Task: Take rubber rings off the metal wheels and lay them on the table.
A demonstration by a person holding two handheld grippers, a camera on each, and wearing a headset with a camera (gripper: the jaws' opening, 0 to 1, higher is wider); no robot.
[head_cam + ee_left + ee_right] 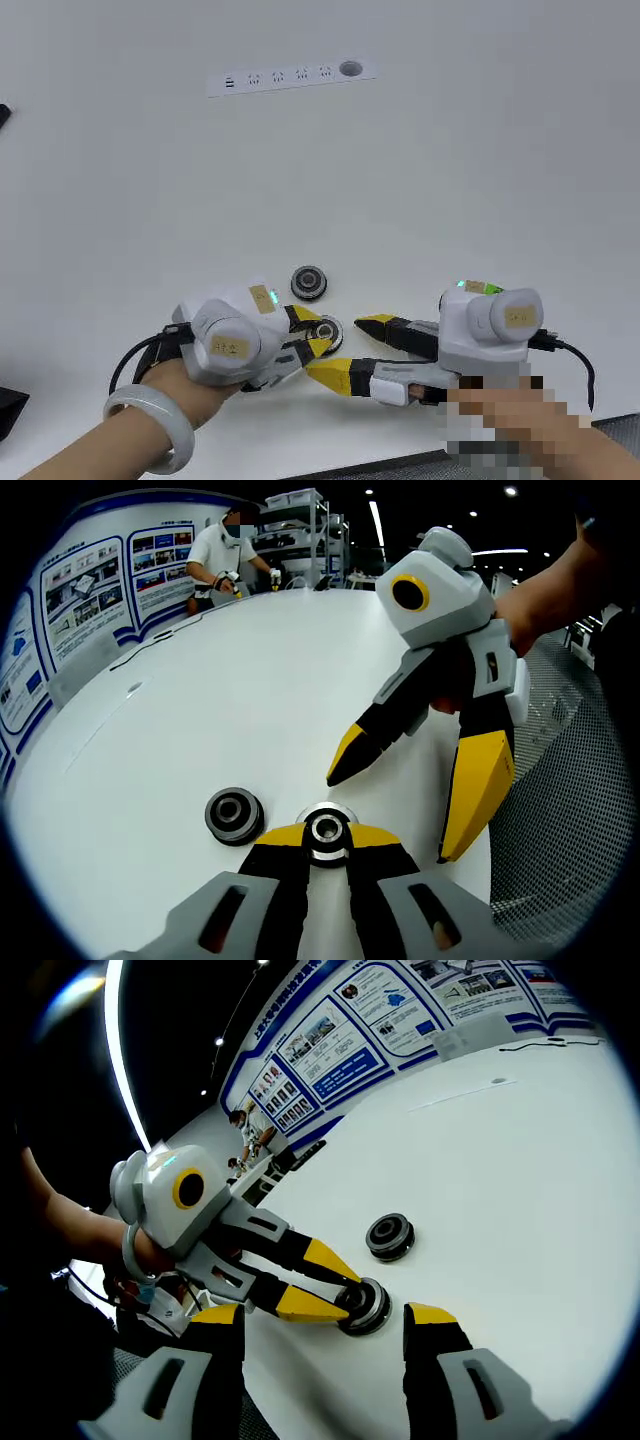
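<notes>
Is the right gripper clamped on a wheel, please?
No, the right gripper stands open, jaws wide apart; the left gripper holds the wheel.

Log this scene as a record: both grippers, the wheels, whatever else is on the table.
left gripper: shut on held wheel
right gripper: open, jaws pointed towards the held wheel, apart from it
held wheel: between the left jaws, low over the table
free wheel: flat on the table, just beyond the held wheel, dark outer band, untouched
power strip: far side of the table
</notes>
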